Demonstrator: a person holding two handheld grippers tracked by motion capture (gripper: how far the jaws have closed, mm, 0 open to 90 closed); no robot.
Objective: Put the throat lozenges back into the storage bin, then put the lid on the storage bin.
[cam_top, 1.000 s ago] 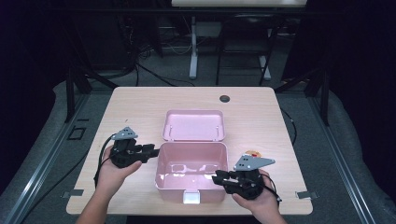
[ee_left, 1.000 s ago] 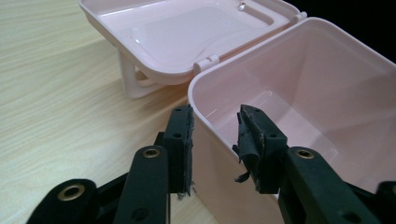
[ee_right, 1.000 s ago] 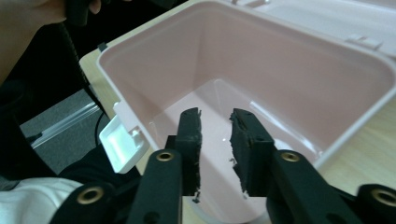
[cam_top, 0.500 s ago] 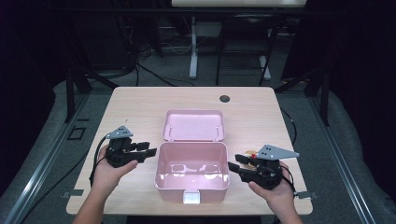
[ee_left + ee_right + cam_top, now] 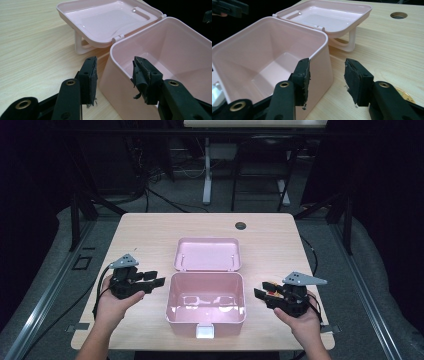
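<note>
An open pink plastic box (image 5: 220,319) stands in the middle of the table, and I see nothing inside it. Its lid (image 5: 207,254) is hinged back and lies flat behind it. My left gripper (image 5: 156,278) is just off the box's left wall and points at it. Its jaws have just been opening and are open, with the box's near corner (image 5: 117,75) ahead of the gap (image 5: 115,60). My right gripper (image 5: 260,290) is a short way off the right wall. Its jaws have also just been opening, and only bare table shows between them (image 5: 327,62).
A white latch (image 5: 205,332) sits on the box's front wall. A round cable hole (image 5: 241,225) is in the table's far side. A small gold disc (image 5: 403,93) lies on the table by my right gripper. Dark floor and cables surround the table.
My right gripper has drawn away to the right from the box's front right corner. My left gripper has stayed almost where it was beside the left wall.
</note>
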